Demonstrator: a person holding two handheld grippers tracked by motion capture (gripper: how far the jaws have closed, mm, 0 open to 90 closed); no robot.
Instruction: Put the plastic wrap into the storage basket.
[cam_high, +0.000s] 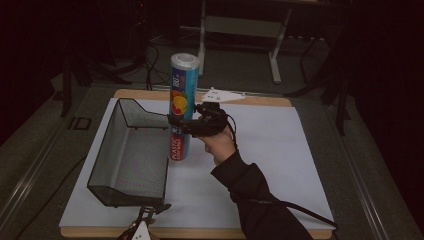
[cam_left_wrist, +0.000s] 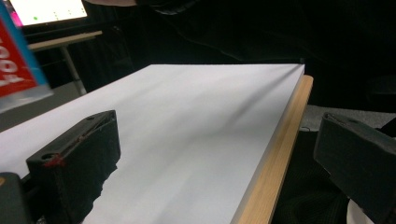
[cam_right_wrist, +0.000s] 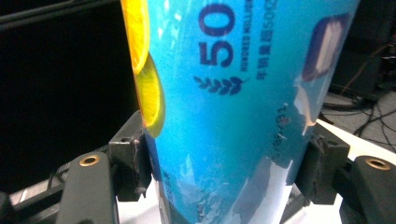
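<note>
A table (cam_high: 300, 150) covered by a white sheet is seen in the high view, with a wooden edge showing along its near and far sides. On its left part a black wire-mesh basket (cam_high: 131, 160) is set, open at the top and with nothing seen inside. Just beside the basket's right wall a tall blue roll of plastic bags (cam_high: 182, 107) is held upright – its lower end looks to be at or just above the sheet, which of the two cannot be told. The roll is clamped about its middle by the right gripper (cam_high: 186, 125); in the right gripper view both black jaws are pressed against the blue wrapper (cam_right_wrist: 224, 116). The left gripper (cam_high: 145, 220) is kept low at the near edge of the table, and in the left gripper view its jaws are spread wide with nothing between them.

The task is judged to be about halfway – the roll has been gripped and brought beside the basket, but it is not yet inside. Lifting over the wall and release are left.
</note>
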